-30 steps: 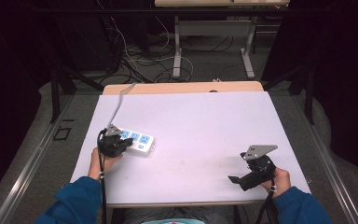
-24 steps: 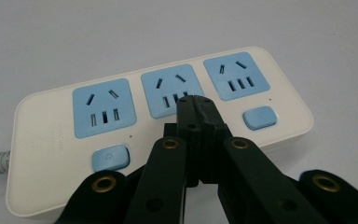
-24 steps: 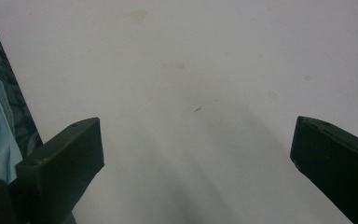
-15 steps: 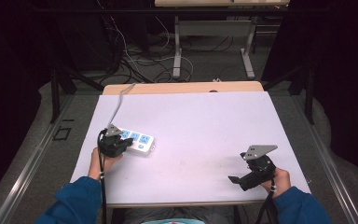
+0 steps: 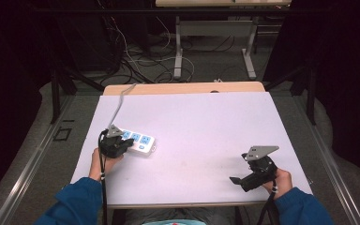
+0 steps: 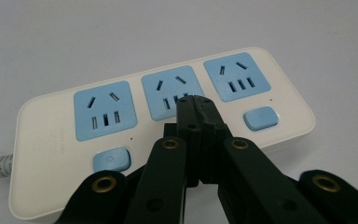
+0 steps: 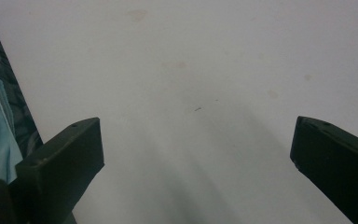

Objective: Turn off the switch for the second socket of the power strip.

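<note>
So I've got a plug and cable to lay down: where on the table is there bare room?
Most of the table is bare: the wide stretch between the power strip and the right gripper, plus the far half. It is crowded only at the near left, where the shut left gripper sits over the strip and its cord.

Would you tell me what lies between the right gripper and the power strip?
Nothing: the high view shows bare white tabletop between the right gripper and power strip.

Nothing is shifting between the earlier pictures and now: the left gripper (image 6: 196,100), jaws pressed together, is hovering at the middle blue socket of the white plastic power strip (image 6: 158,126), and the wide-open right gripper (image 7: 193,154) is waiting over the white table (image 5: 206,126).
</note>
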